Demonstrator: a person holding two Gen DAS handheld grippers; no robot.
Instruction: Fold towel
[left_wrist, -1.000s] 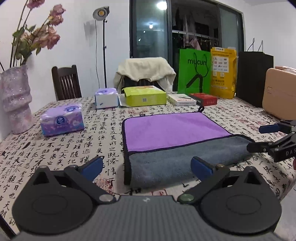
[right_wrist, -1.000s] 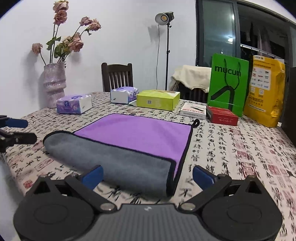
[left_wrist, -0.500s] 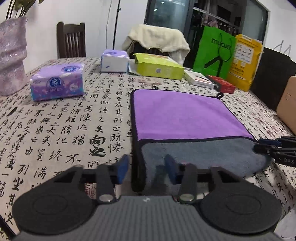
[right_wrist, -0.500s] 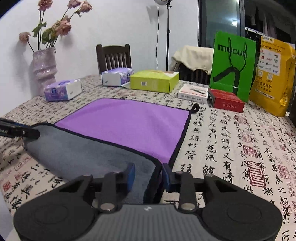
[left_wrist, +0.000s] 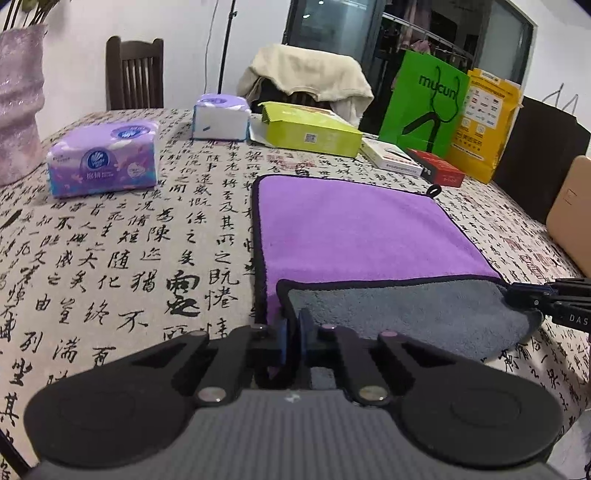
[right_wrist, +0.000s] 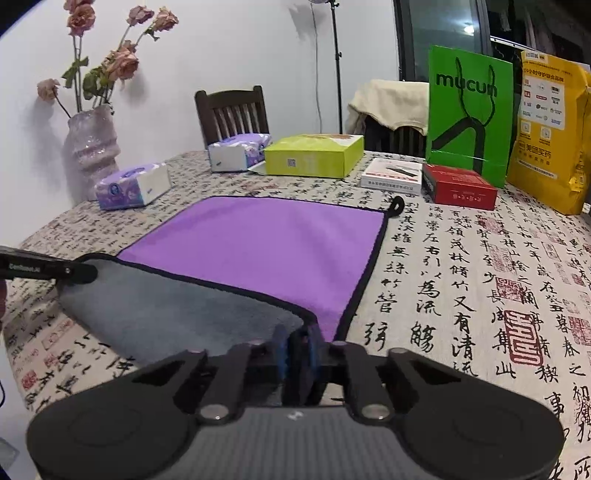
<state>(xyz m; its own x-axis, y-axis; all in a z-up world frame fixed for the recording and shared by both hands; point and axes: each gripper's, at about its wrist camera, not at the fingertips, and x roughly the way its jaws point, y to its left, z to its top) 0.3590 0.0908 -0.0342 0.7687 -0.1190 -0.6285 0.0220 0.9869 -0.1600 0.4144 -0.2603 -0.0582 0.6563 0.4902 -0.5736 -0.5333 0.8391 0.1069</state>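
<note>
A purple towel with a grey underside and black trim lies flat on the patterned tablecloth; it also shows in the right wrist view. Its near edge is turned over, grey side up. My left gripper is shut on the towel's near left corner. My right gripper is shut on the near right corner. Each gripper also shows from the side in the other view: the right one, the left one.
Two tissue packs, a lime box, a white box, a red box, green and yellow bags stand beyond the towel. A vase stands far left.
Both grippers have moved forward onto the towel's near corners and closed on them. The grey near edge now lifts slightly and sits further over the purple side.
</note>
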